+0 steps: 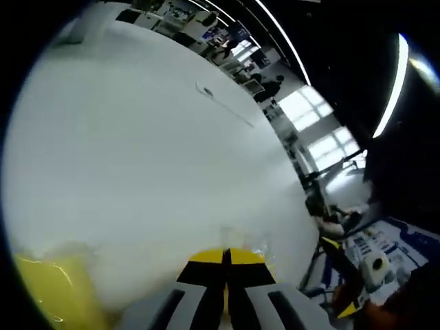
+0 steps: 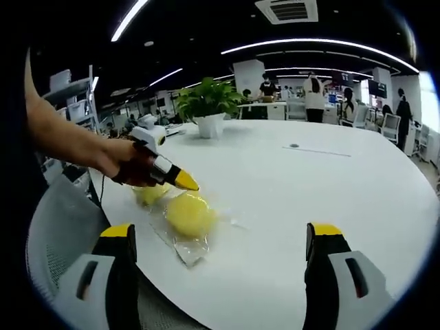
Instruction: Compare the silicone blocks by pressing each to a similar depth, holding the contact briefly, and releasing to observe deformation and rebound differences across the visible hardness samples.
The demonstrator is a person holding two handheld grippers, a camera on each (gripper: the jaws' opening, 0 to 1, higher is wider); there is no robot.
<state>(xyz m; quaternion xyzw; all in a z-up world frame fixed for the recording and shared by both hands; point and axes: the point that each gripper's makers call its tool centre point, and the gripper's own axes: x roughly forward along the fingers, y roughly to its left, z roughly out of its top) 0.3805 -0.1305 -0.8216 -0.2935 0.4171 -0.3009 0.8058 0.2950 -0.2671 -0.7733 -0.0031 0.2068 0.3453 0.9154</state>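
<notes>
Two blocks: yellow silicone blocks (image 2: 187, 214), bagged; likely soft, slippery.
Press point: top centre.
Left gripper (image 2: 184, 181): jaws closed, empty.
Right gripper (image 2: 221, 242): jaws spread.

White table (image 2: 330, 185); potted plant (image 2: 206, 106) at far edge.

Bright, even indoor light from long ceiling strip lamps (image 2: 302, 48). Windows (image 1: 309, 113) blown out. Glossy white round table (image 2: 309, 179) glares, nearly washed out in left gripper view. Foreground soft-blurred there; strong fisheye bending at edges.
</notes>
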